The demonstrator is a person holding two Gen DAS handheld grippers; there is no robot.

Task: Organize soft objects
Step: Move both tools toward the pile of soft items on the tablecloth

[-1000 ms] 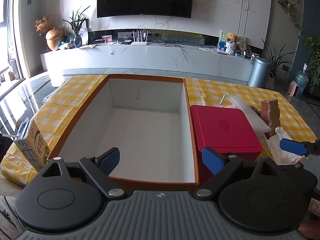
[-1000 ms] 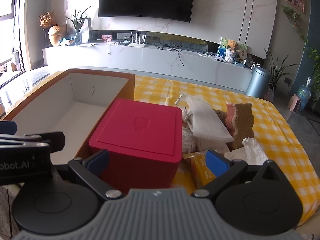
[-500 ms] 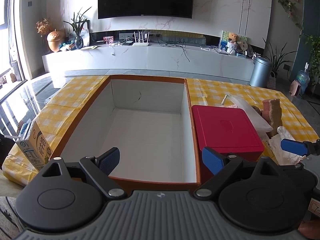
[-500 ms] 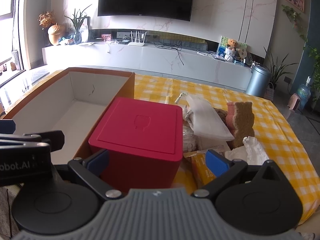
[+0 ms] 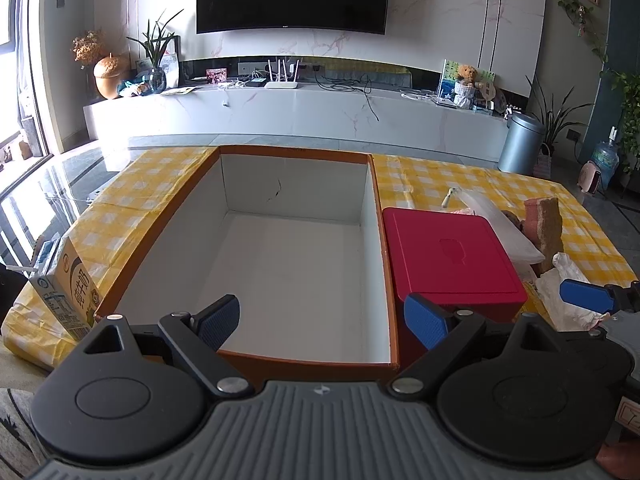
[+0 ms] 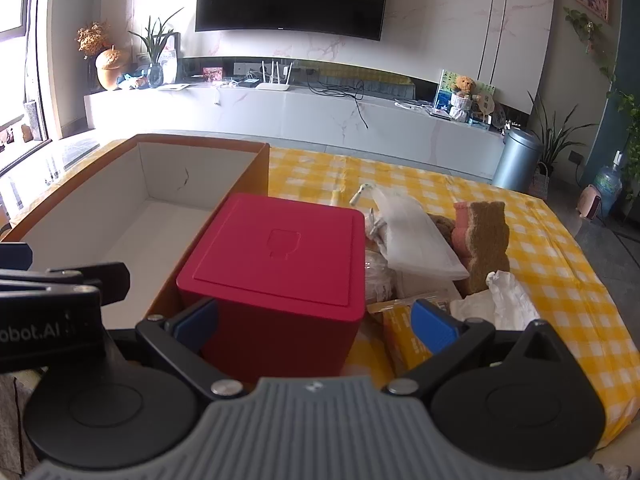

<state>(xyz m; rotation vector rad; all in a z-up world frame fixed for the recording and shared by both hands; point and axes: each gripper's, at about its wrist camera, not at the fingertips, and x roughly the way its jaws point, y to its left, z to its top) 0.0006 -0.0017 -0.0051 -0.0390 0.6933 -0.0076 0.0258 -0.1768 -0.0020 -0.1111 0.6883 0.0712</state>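
A large orange box (image 5: pixel 182 204) with an empty white inside sits on the yellow checked table; it also shows in the right wrist view (image 6: pixel 256 168). A red lidded box (image 5: pixel 448 256) (image 6: pixel 280 256) stands against its right side. Right of that lies a pile of soft things: a clear plastic bag (image 6: pixel 412 232), a brown and pink sponge (image 6: pixel 486 240) (image 5: pixel 544 224), crumpled white tissue (image 6: pixel 508 300) and a yellow packet (image 6: pixel 400 336). My left gripper (image 5: pixel 322 322) is open and empty over the orange box's near edge. My right gripper (image 6: pixel 316 326) is open and empty in front of the red box.
A milk carton (image 5: pixel 66 284) stands at the table's near left corner. A white stick (image 6: pixel 362 192) lies behind the bag. The yellow checked cloth (image 6: pixel 560 264) stretches to the right. A TV wall, white console and grey bin (image 6: pixel 516 160) are far behind.
Both grippers have drifted very slightly; the view shifted a little. Nothing was taken hold of or let go.
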